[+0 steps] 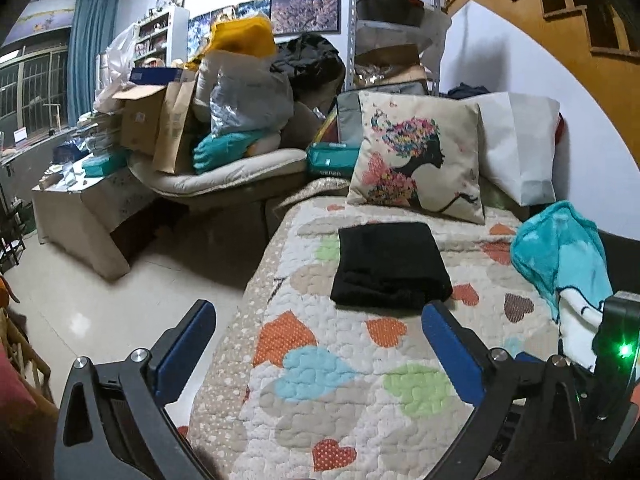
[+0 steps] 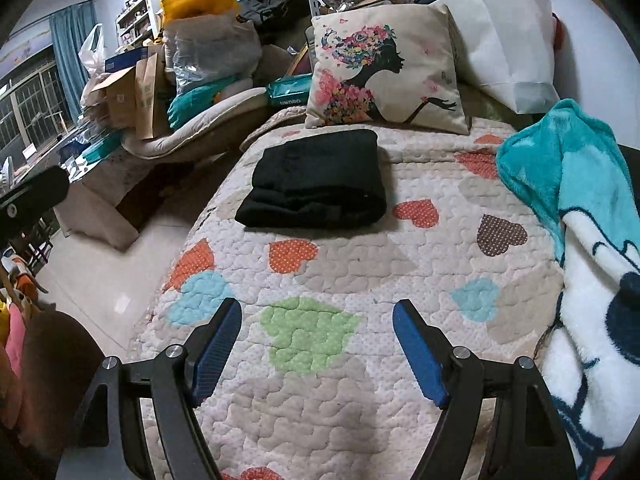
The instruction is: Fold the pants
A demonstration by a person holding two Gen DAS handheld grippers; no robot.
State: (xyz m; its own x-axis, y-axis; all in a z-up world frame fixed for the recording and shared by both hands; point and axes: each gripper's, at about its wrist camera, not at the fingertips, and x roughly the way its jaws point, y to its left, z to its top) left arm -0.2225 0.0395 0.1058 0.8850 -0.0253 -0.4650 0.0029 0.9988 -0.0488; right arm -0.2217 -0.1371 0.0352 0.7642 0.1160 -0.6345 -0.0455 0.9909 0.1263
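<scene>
The black pants (image 1: 390,266) lie folded into a compact rectangle on the heart-patterned quilt (image 1: 340,392), just in front of the printed cushion; they also show in the right wrist view (image 2: 316,180). My left gripper (image 1: 318,312) is open and empty, hovering near the quilt's left edge, a short way in front of the pants. My right gripper (image 2: 318,316) is open and empty above the quilt (image 2: 400,264), further back from the pants. Neither gripper touches the pants.
A cushion with a woman's silhouette (image 1: 418,160) and a white paper bag (image 1: 520,140) stand behind the pants. A teal and white blanket (image 2: 592,220) lies at the right. Boxes and bags pile on a chair (image 1: 192,120) at the left. Tiled floor (image 1: 120,300) borders the quilt's left edge.
</scene>
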